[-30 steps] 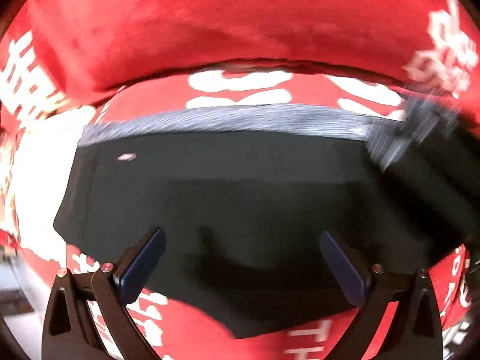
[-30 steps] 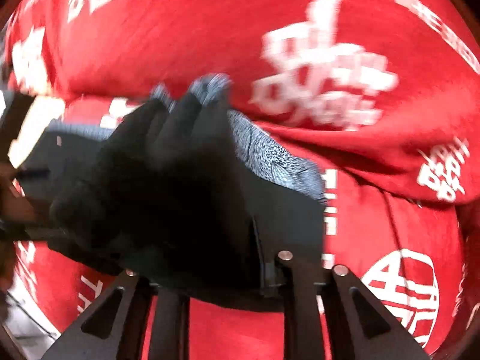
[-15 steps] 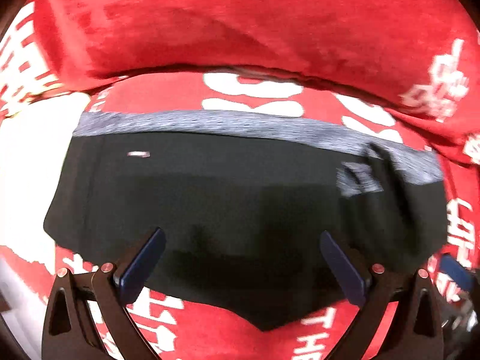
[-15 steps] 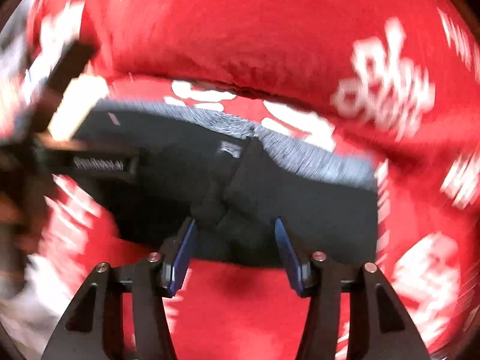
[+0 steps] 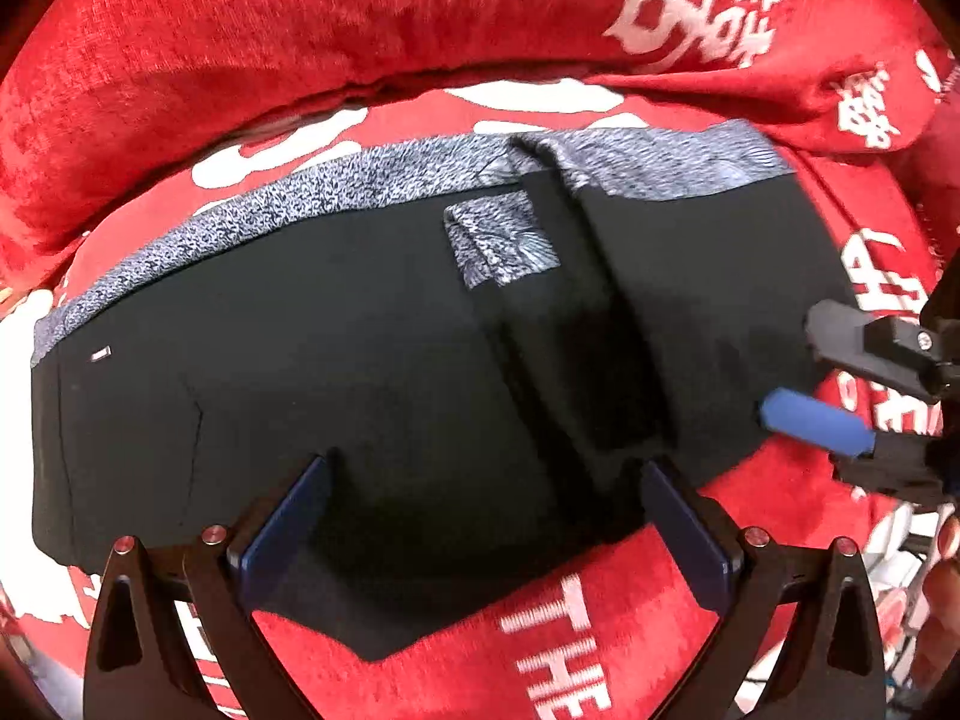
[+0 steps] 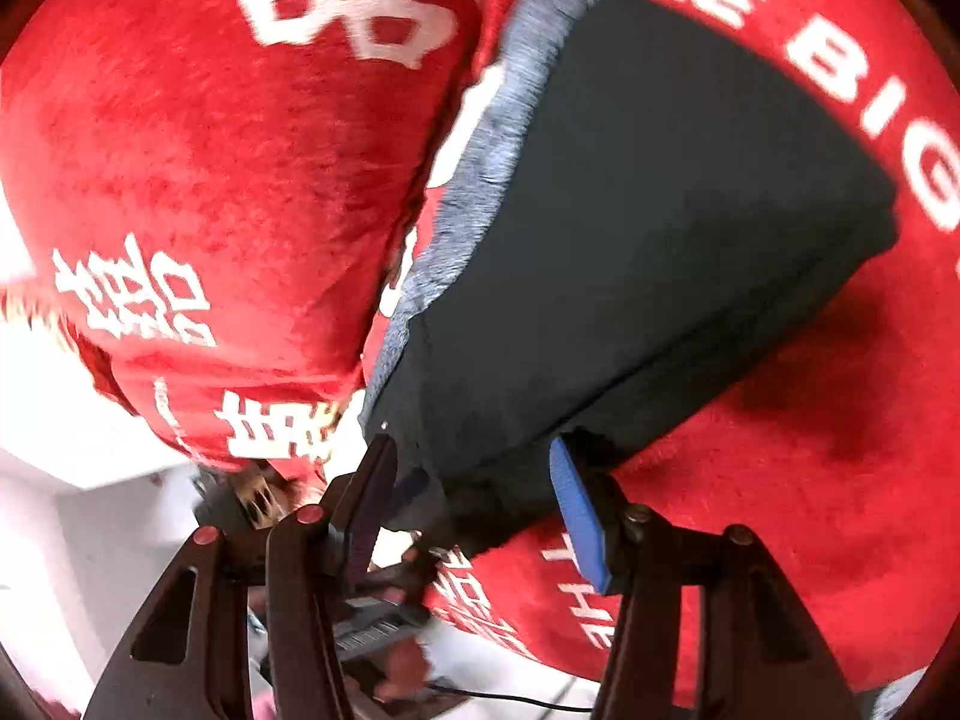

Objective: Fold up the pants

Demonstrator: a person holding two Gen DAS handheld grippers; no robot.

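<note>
The black pants (image 5: 360,372) lie folded into a broad, flat bundle on a red cover (image 5: 600,630) printed with white characters and letters. A grey speckled waistband (image 5: 300,204) runs along the far edge of the bundle, close beneath a plump red cushion (image 5: 300,18) that rises behind it. Near the middle of the bundle, a folded layer forms a thick ridge running from the waistband toward the near edge, and a small patch of the same grey fabric (image 5: 501,246) shows just beside that ridge. A tiny white tag (image 5: 100,354) sits near the far left corner of the pants.

The left gripper (image 5: 483,534) stands with its jaws spread wide over the near edge of the pants, holding nothing; the dark cloth lies between its blue pads (image 5: 282,531) without being pinched. In the left wrist view, the right gripper (image 5: 840,384) appears at the right end of the bundle, one blue pad (image 5: 816,423) just at the cloth's edge.

From the right wrist view, the right gripper (image 6: 474,504) is also released, its jaws apart on either side of a corner of the pants (image 6: 630,240). The corner sits between the fingers (image 6: 579,519), but I cannot tell whether they touch the fabric. Beyond the edge of the cover (image 6: 840,480), a pale surface (image 6: 72,540) shows below.
</note>
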